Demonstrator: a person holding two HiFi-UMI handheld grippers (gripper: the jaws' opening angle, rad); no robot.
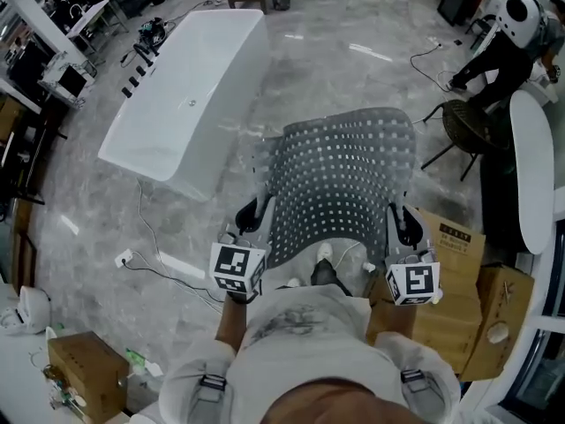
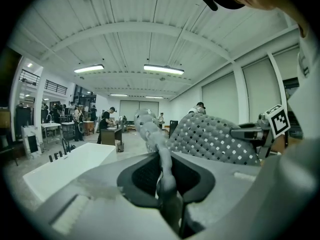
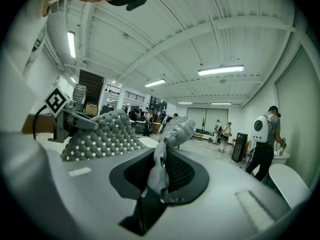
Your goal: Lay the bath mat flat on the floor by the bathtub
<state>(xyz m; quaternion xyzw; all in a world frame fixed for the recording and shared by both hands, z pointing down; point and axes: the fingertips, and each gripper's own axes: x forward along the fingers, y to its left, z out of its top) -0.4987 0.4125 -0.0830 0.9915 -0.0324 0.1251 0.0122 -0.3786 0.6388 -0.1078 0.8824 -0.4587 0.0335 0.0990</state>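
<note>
Left gripper (image 1: 252, 215) and right gripper (image 1: 403, 222) hold the bath mat (image 1: 344, 179) aloft.

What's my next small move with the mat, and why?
Probably swing the left gripper and right gripper toward the bathtub, up-left in the head view. Each pinches the mat at its near edge; it hangs off the floor, right of the bathtub.

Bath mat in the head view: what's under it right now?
The bath mat hangs in the air, pinched at its near corners by the left gripper and right gripper. Below its near edge a shoe and grey floor show; the floor directly beneath it is covered.
</note>
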